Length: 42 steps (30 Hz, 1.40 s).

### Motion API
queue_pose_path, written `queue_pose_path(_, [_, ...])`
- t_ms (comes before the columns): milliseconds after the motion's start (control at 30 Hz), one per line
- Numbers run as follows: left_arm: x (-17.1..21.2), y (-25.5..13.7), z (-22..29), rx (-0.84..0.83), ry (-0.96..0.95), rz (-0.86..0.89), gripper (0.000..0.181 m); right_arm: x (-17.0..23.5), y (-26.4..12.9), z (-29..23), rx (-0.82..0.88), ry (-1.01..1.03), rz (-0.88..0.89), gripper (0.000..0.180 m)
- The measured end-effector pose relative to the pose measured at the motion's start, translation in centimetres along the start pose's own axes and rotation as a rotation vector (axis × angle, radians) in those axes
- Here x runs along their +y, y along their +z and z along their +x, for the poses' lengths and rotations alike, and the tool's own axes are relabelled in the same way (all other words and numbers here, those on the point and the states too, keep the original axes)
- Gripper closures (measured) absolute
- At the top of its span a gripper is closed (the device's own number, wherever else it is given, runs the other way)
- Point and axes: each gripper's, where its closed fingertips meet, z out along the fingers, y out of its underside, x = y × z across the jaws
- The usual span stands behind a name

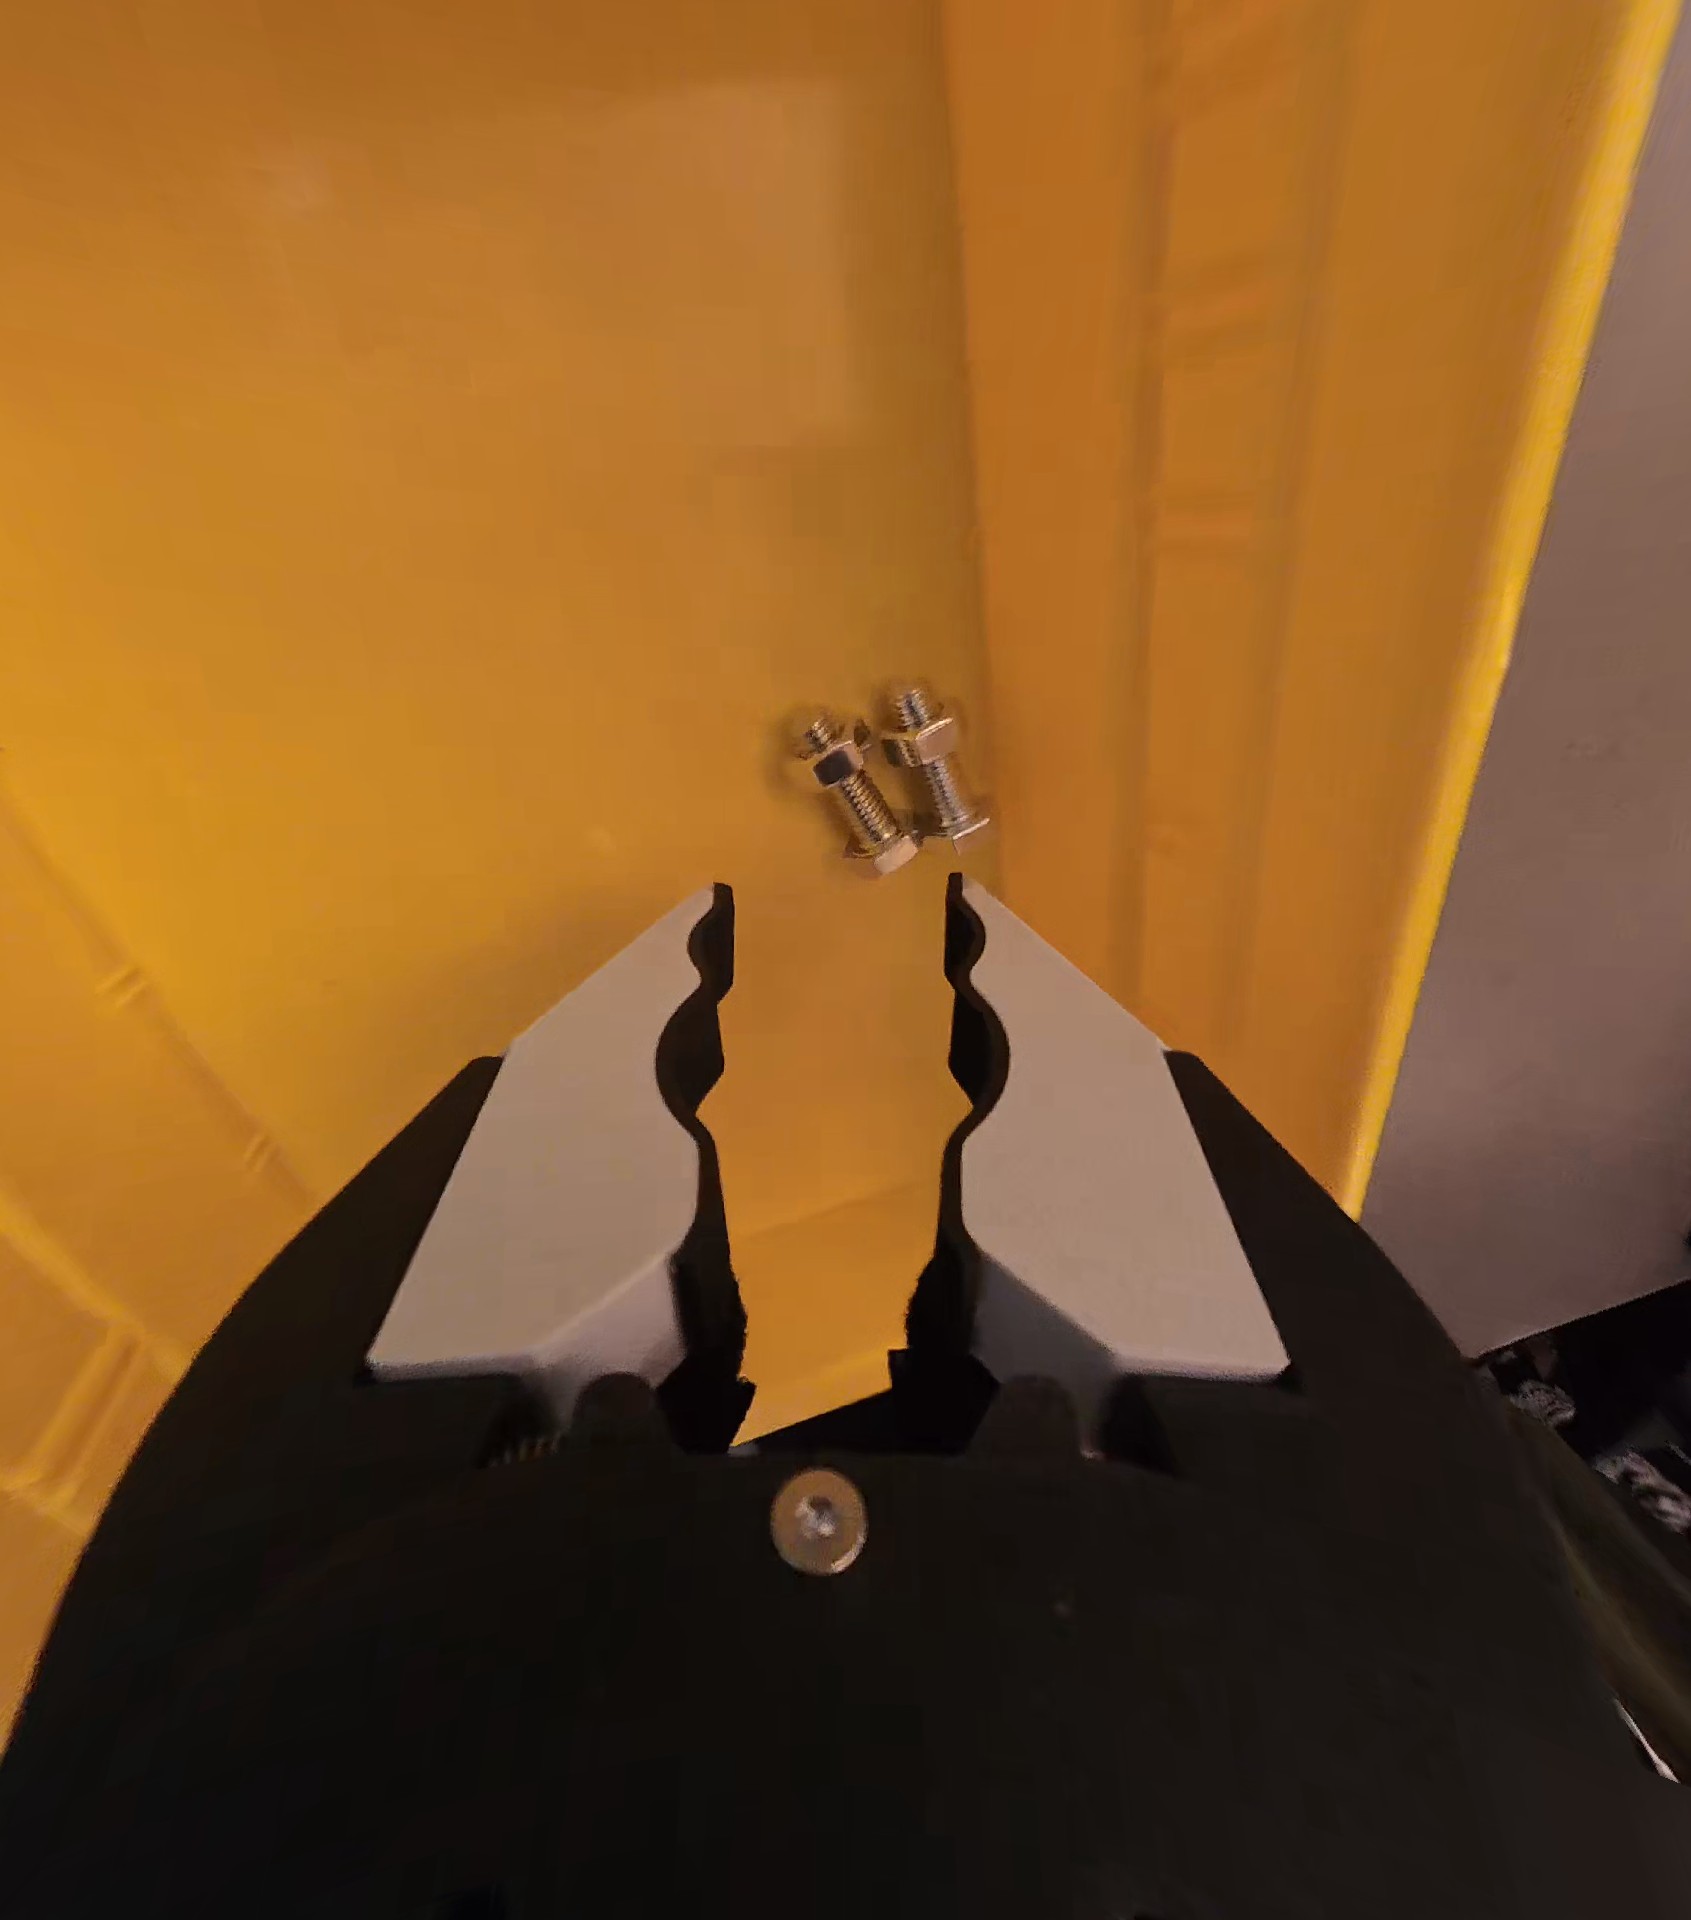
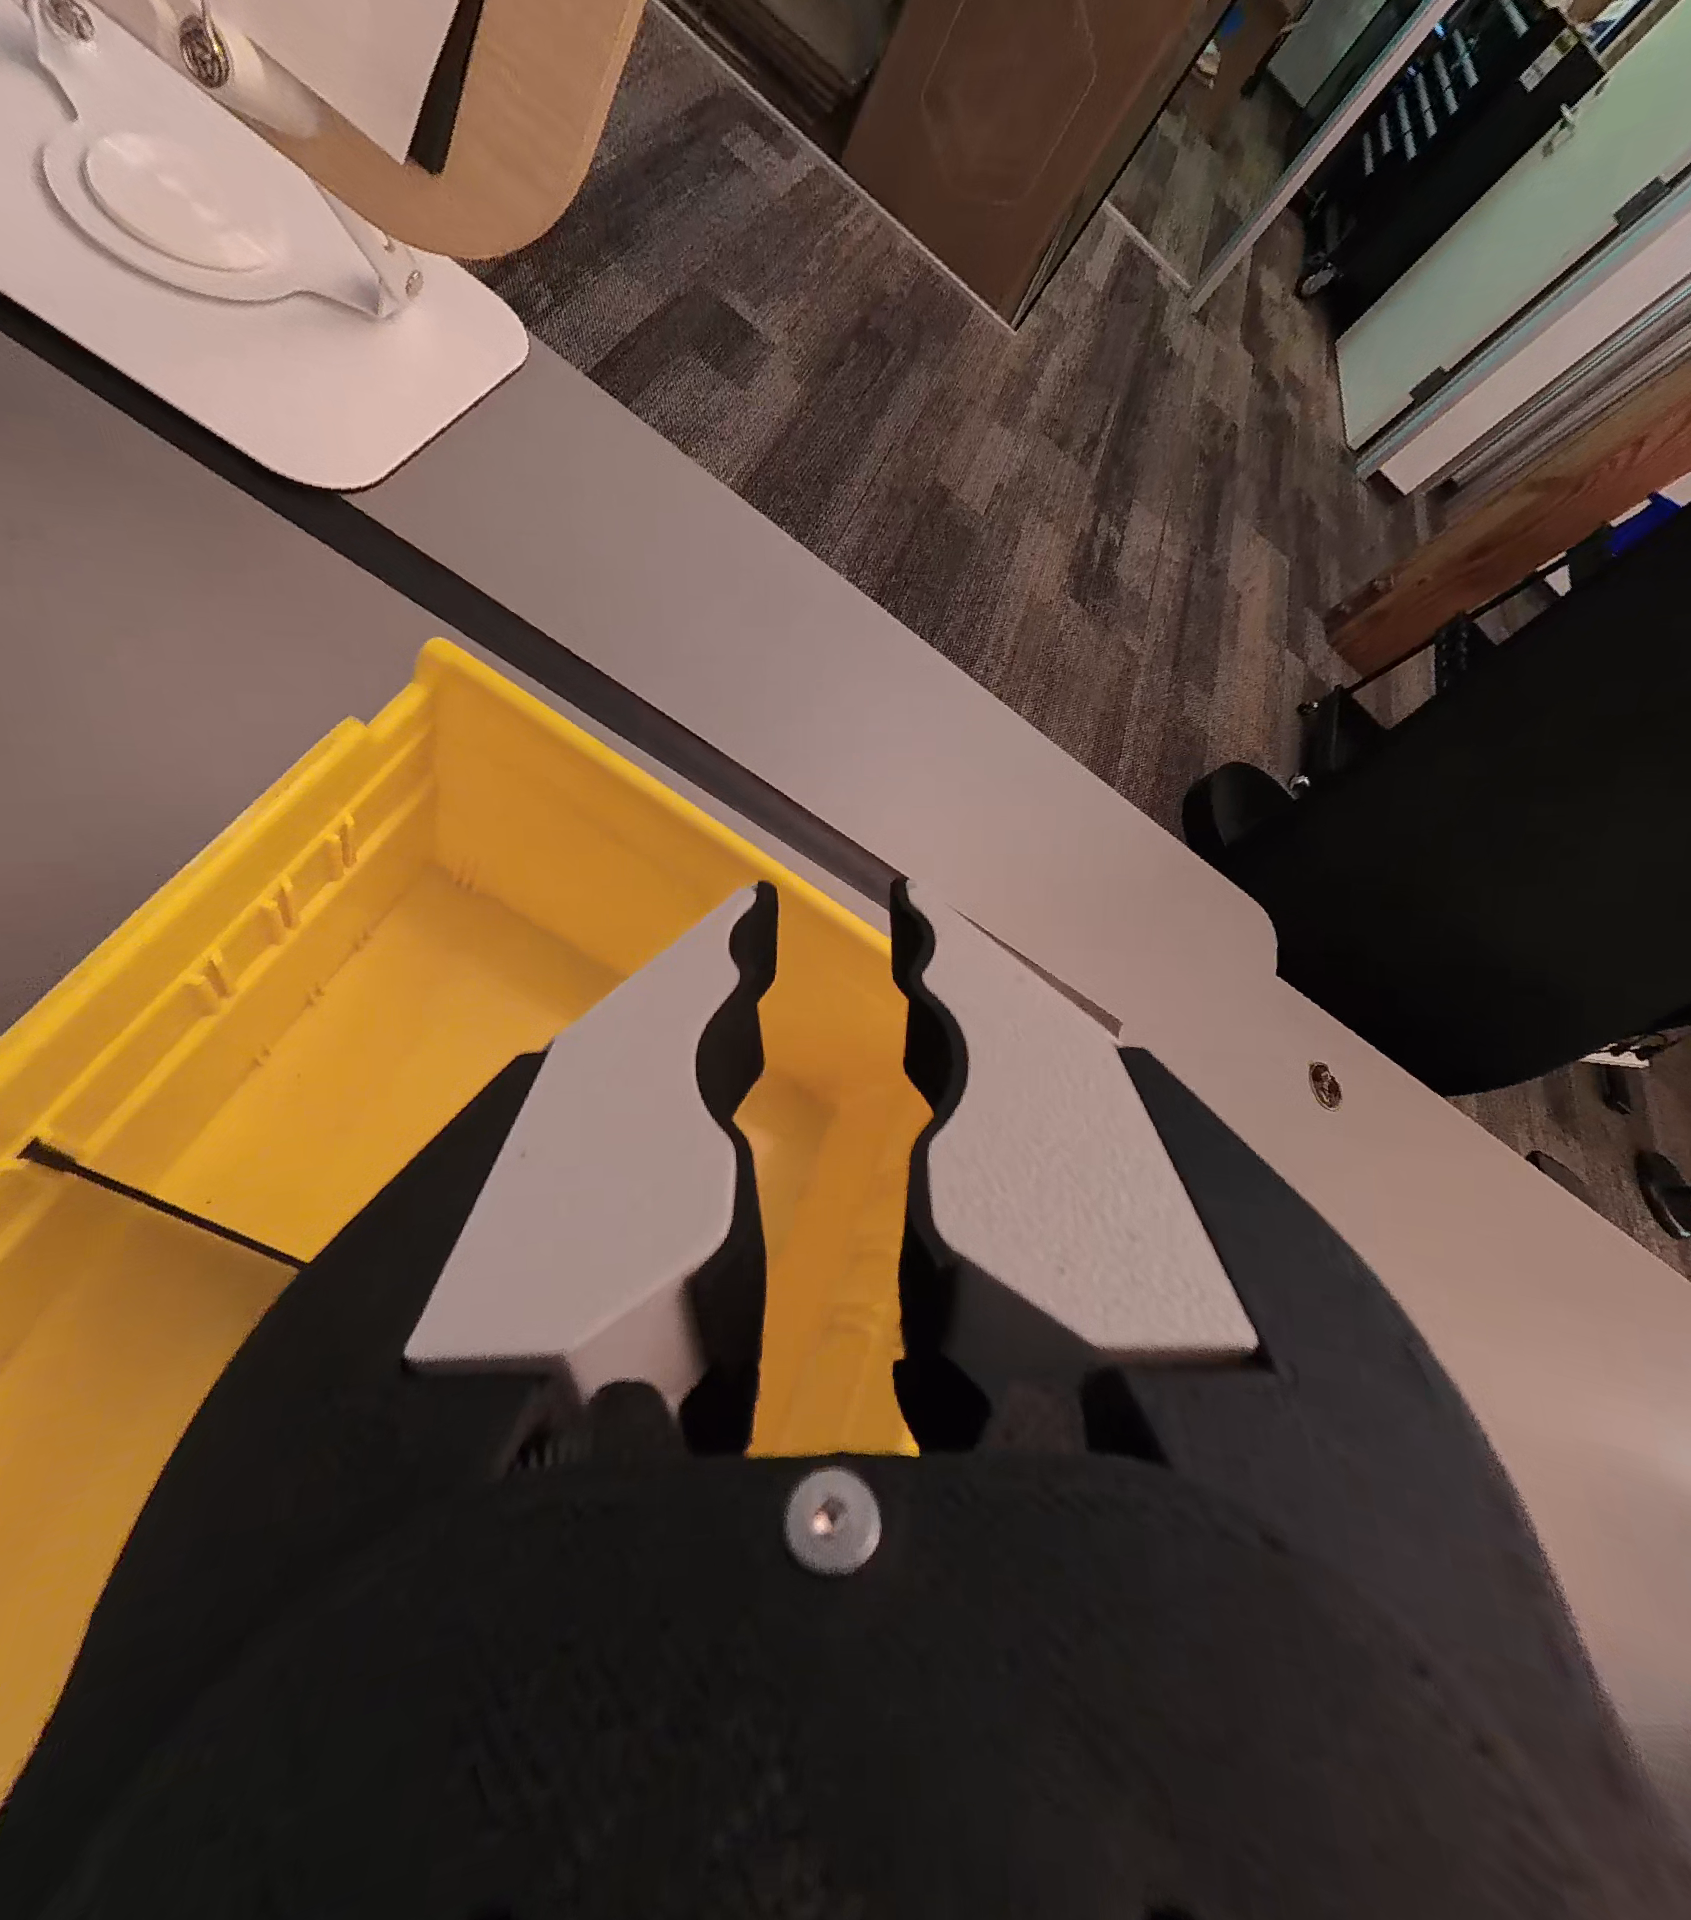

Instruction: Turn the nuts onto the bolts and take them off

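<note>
The right gripper [image 2: 833, 902] filled the lower centre of the frame, its 2 fingers [image 2: 612, 1164] parted and holding nothing. Behind them a yellow bin [image 2: 301, 1039] ran from the lower left toward the centre, resting on a grey table [image 2: 695, 623]. A white stand base [image 2: 321, 343] sat upper left. A black chair [image 2: 1547, 831] stood on carpet [image 2: 976, 364] at right.

two silver bolts [image 1: 908, 792] | nuts [image 1: 833, 769] threaded on | lying side by side, touching
</note>
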Motion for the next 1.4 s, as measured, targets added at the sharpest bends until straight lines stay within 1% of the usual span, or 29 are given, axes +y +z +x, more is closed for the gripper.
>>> queue_pose_path(100, [-0.3,1.3,0.4,-0.015,-0.015,-0.041,0.142,0.2,0.1,-0.4,-0.017,-0.015,-0.013,0.158])
queue_pose_path(167, [-0.4,1.9,0.1,-0.055,-0.018,-0.064,0.142,0.5,0.2,-0.3,-0.014,-0.027,-0.027,0.158])
queue_pose_path(233, [-0.6,2.1,-0.2,-0.094,-0.014,-0.072,0.145,0.6,0.2,-0.3,-0.017,-0.026,-0.031,0.158])
queue_pose_path(367, [-0.4,2.5,-0.4,-0.117,0.002,-0.099,0.15,0.6,0.2,-0.3,-0.025,-0.024,-0.031,0.158])
queue_pose_path(533, [0.2,3.0,-1.1,-0.157,0.061,-0.153,0.172,0.9,0.2,-0.4,-0.037,-0.027,-0.037,0.158])
queue_pose_path(800, [-0.1,2.2,-2.1,-0.178,0.123,-0.126,0.174,0.7,0.1,-0.4,-0.035,-0.03,-0.034,0.158])
queue_pose_path(867, [-0.5,0.9,-2.1,-0.171,0.125,-0.062,0.174,0.4,-0.1,-0.3,-0.028,-0.027,-0.02,0.158])
queue_pose_path(933, [-1.4,-1.1,-1.1,-0.141,0.147,0.049,0.174,-0.3,-0.4,-0.2,-0.015,-0.028,0.007,0.158])
queue_pose_path(1000, [-2.5,-3.7,1.5,-0.058,0.221,0.196,0.173,-1.7,-0.9,-0.5,-0.009,-0.029,0.064,0.158])
queue_pose_path(1067, [-3.7,-6.9,5.9,0.065,0.354,0.376,0.173,-4.3,-1.8,-1.7,-0.039,-0.019,0.176,0.158])
queue_pose_path(1100, [-4.0,-8.6,8.7,0.144,0.442,0.469,0.173,-6.2,-2.6,-3.0,-0.086,-0.006,0.26,0.158])
queue_pose_path(1133, [-4.0,-10.3,11.8,0.228,0.536,0.555,0.173,-8.4,-3.6,-4.9,-0.168,0.014,0.364,0.158])
queue_pose_path(1167, [-3.6,-11.7,14.9,0.309,0.641,0.622,0.173,-10.9,-5.2,-7.3,-0.289,0.041,0.485,0.158])
queue_pose_path(1233, [-2.1,-13.9,20.8,0.47,0.828,0.724,0.173,-15.2,-9.8,-12.5,-0.609,0.124,0.729,0.16])
queue_pose_path(1267, [-0.9,-14.5,23.4,0.559,0.908,0.738,0.173,-16.7,-12.2,-14.7,-0.775,0.167,0.815,0.161])
queue_pose_path(1300, [0.4,-14.9,25.6,0.645,0.972,0.736,0.173,-17.6,-14.4,-16.4,-0.931,0.205,0.871,0.16])
queue_pose_path(1333, [1.4,-15.3,27.5,0.717,1.015,0.733,0.173,-18.1,-15.7,-17.8,-1.054,0.233,0.889,0.16])
queue_pose_path(1367, [2.3,-15.6,29.0,0.774,1.05,0.734,0.173,-18.3,-16.4,-18.8,-1.137,0.251,0.88,0.16])
queue_pose_path(1400, [3.1,-15.7,30.2,0.821,1.082,0.73,0.173,-18.3,-16.6,-19.6,-1.185,0.261,0.863,0.16])
